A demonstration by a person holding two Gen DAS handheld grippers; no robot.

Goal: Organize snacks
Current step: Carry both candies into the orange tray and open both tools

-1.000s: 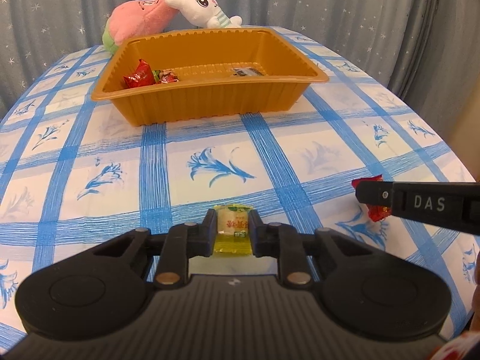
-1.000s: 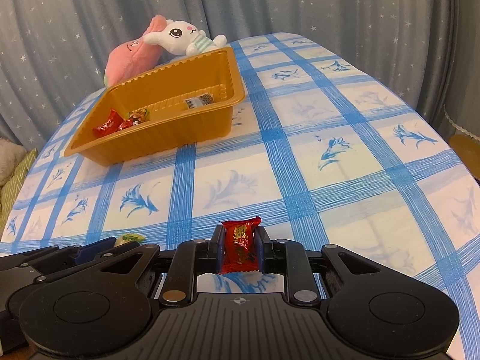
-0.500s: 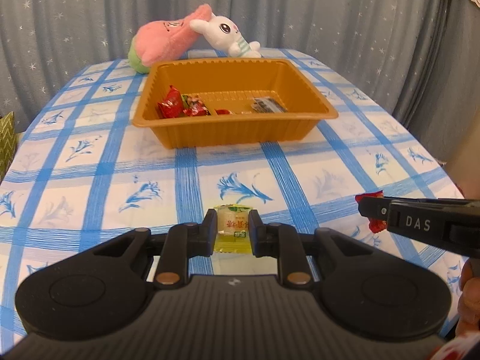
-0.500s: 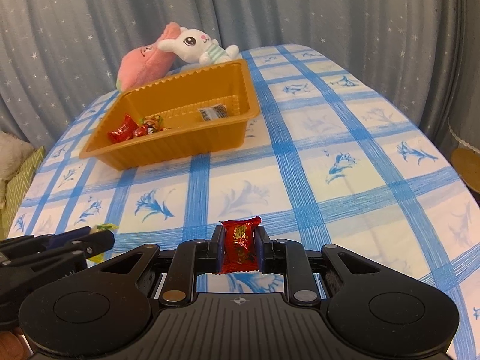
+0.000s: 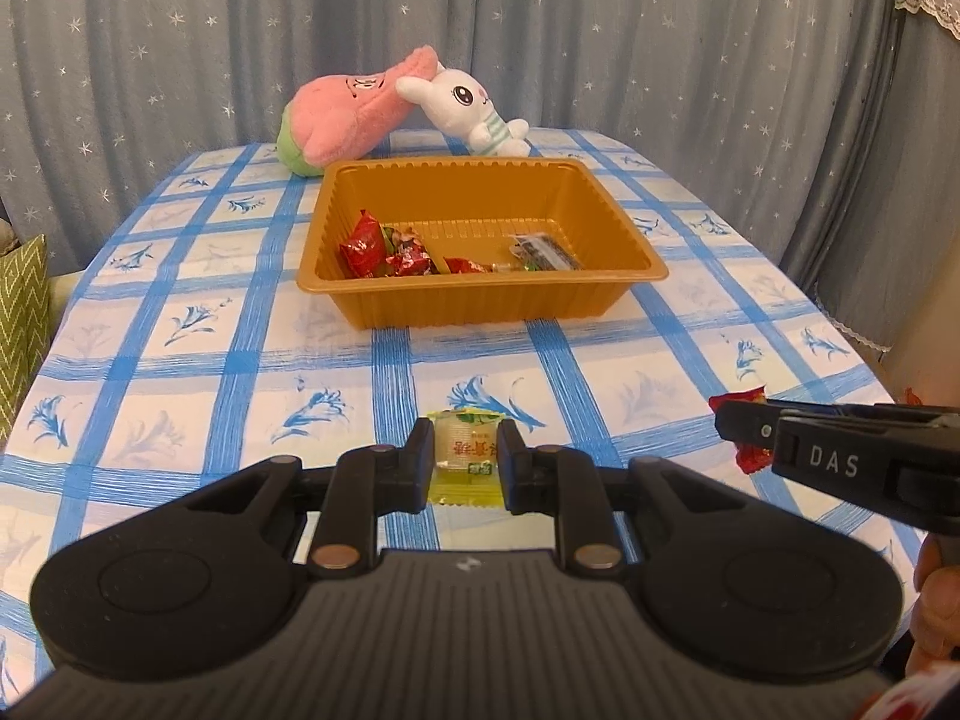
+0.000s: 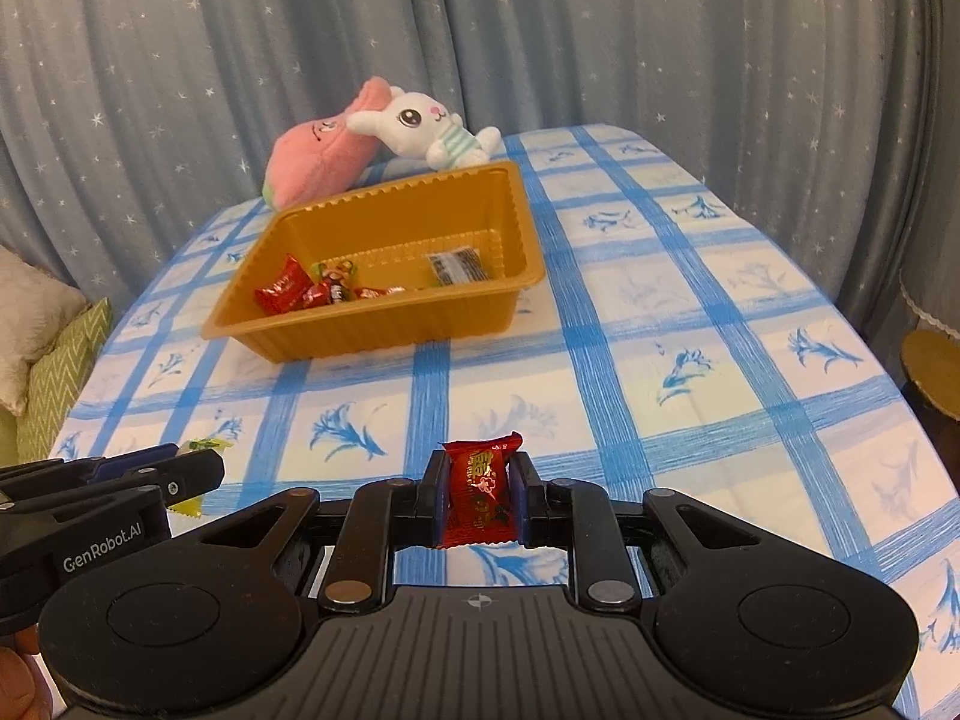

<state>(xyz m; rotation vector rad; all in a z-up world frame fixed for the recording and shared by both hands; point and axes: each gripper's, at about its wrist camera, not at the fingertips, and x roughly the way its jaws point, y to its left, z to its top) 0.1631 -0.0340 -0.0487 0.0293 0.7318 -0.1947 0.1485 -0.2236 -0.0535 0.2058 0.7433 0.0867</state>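
- A yellow candy is kept pinched in the left tongs.
- A red candy is kept clamped in the right tongs.
- The orange tray is now seen farther off, more of the table being shown.

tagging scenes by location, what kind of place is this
Most likely a room in a home, set up for a snack-sorting task. A table under a blue checked floral tablecloth stands before star-print curtains, with a pink plush and a white bunny plush behind the orange snack tray.

Orange tray, blue-checked floral tablecloth
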